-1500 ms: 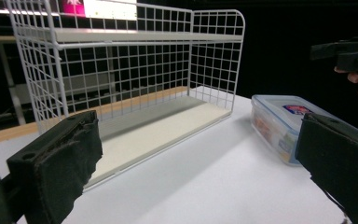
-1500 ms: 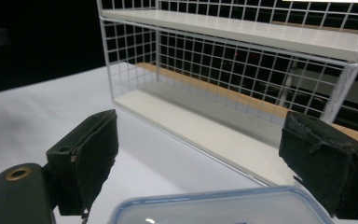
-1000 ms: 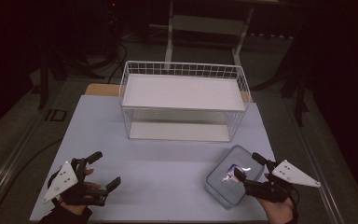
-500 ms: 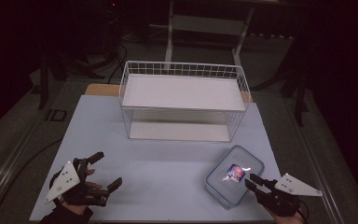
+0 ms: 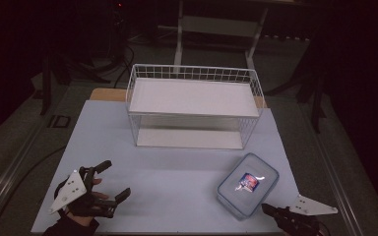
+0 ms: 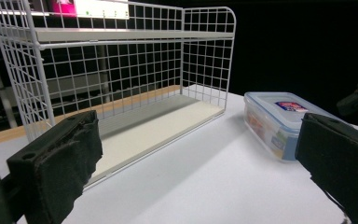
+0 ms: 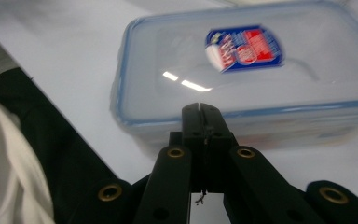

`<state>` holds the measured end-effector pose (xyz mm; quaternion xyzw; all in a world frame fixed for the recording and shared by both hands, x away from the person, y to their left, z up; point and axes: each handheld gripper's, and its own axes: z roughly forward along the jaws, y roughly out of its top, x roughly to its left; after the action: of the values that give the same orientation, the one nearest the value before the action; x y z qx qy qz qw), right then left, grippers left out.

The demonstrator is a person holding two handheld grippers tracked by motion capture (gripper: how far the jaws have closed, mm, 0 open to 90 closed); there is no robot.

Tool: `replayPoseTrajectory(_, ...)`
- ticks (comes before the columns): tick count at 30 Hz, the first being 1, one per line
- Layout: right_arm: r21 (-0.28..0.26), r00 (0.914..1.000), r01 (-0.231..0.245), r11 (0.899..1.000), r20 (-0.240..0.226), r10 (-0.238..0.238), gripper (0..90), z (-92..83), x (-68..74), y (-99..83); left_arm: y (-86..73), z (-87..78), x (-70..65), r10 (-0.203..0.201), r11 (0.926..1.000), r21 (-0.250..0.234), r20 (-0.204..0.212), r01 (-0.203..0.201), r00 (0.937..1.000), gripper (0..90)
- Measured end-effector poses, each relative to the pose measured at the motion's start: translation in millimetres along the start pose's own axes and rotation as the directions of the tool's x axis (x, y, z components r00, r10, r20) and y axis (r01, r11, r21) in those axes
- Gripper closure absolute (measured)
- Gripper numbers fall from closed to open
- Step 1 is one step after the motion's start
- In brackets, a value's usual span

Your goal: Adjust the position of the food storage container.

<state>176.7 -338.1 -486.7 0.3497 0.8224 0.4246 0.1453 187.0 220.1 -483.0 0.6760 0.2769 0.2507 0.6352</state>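
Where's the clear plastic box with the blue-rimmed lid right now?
In the high view the clear plastic box with the blue-rimmed lid sits on the table's near right part, in front of the white wire rack and just beyond the shut right gripper.

Box point(image 7: 242, 79): clear plastic, blue-rimmed lid, rounded corners, lying flat on a white table point(image 7: 74, 60). Lid carries a red, white and blue label point(image 7: 243, 47), print blurred and unreadable; two small glints of light on the lid left of centre.

Gripper point(image 7: 200, 114): black jaws pressed together with nothing between them, tips just short of the box's near wall, whether touching it unclear. Brass-coloured rivets on the black linkage arms below.

Lower left: dark area beyond the table edge, and a pale blurred shape point(image 7: 9, 172), unidentifiable.
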Motion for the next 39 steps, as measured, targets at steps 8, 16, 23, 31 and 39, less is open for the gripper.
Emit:
replayPoseTrajectory(8,0.019,0.9991,0.031,0.999,-0.029,-0.030,89.9,10.5,3.5,-3.1,-0.8,1.3,0.3,-0.001,1.0000,0.007,0.004,0.001,1.0000,0.5)
replayPoseTrajectory(16,0.021,0.9987,0.035,0.999,-0.039,-0.034,90.0,17.2,4.0,1.7,-0.8,2.5,-0.7,0.002,0.9999,0.012,0.009,-0.002,1.0000,0.5)
replayPoseTrajectory(23,0.023,0.9973,0.053,0.998,-0.052,-0.052,90.0,27.2,5.8,10.0,-1.2,2.7,-0.8,-0.001,0.9999,0.015,0.010,0.001,0.9999,0.5)
replayPoseTrajectory(31,0.027,0.9958,0.070,0.997,-0.061,-0.068,90.0,39.2,7.4,19.6,-1.3,2.4,-0.6,-0.002,0.9999,0.013,0.011,0.002,0.9999,0.5)
replayPoseTrajectory(39,0.025,0.9963,0.067,0.997,-0.056,-0.066,90.0,46.4,3.3,27.6,-1.6,2.6,-0.9,-0.002,0.9998,0.018,0.013,0.001,0.9999,0.5)
